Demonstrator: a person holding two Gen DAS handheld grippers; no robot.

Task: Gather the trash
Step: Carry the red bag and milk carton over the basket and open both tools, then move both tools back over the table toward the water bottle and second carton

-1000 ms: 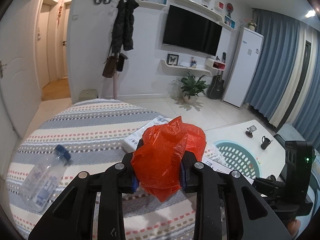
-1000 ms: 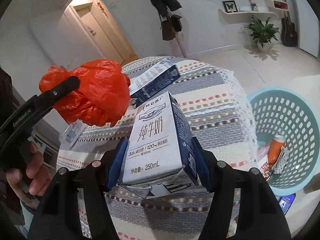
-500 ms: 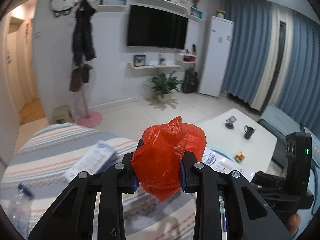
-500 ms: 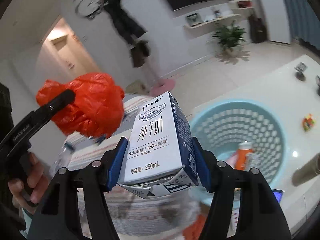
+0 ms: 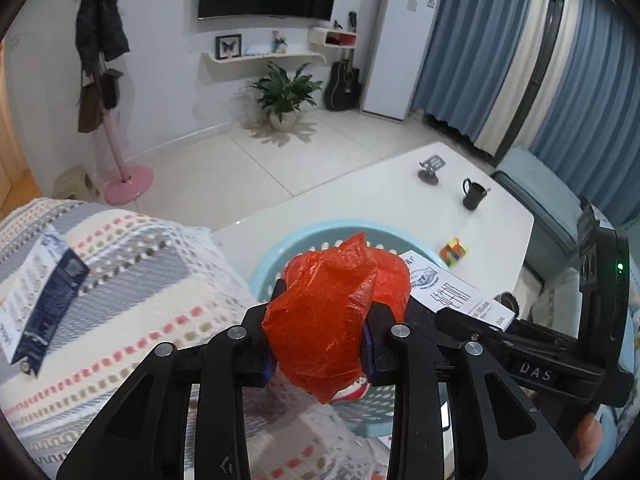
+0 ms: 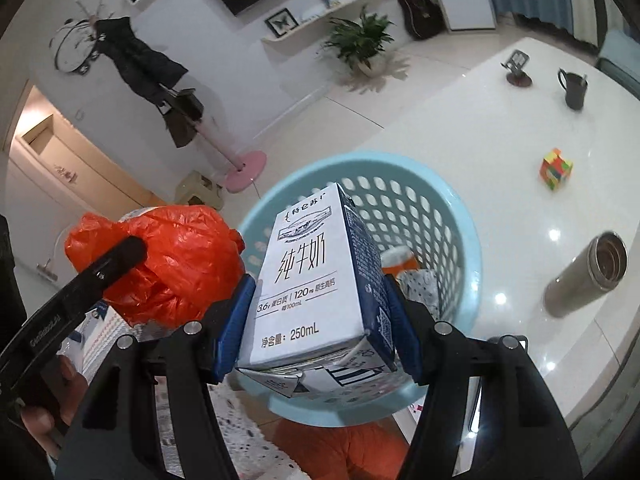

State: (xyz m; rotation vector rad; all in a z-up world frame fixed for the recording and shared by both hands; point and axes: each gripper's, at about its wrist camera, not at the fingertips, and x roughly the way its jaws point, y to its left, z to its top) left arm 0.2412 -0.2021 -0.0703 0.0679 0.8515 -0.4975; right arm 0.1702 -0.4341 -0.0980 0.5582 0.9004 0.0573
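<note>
Both your grippers have swung off the striped tablecloth (image 5: 132, 280) since a second ago and now hang over the blue basket (image 6: 460, 216), which filled only the edge of the view before.

Left gripper (image 5: 320, 344): jaws pinched on the crumpled red bag (image 5: 332, 312), and they have just been easing open a little; the bag sits between the pads, and whether they still press it you cannot tell. The bag hangs above the basket's near rim.

Right gripper (image 6: 320, 316): jaws stand about half open, both blue pads flat against the sides of the milk carton (image 6: 312, 280), which is upright, label toward you, over the basket's near side.

Inside the basket: an orange-and-white bottle (image 6: 396, 260) and a piece of dotted wrapping just beside it, low against the far wall; the rest is hidden behind the carton.

Left of the basket, a second carton (image 5: 44, 300) lies flat on the tablecloth. Beyond the basket, on the white table (image 6: 480, 120): a colour cube (image 6: 556, 168), a black mug (image 6: 574, 88), a small stand (image 6: 518, 70). Right of the basket, a steel flask (image 6: 588, 272) lies on its side.
</note>
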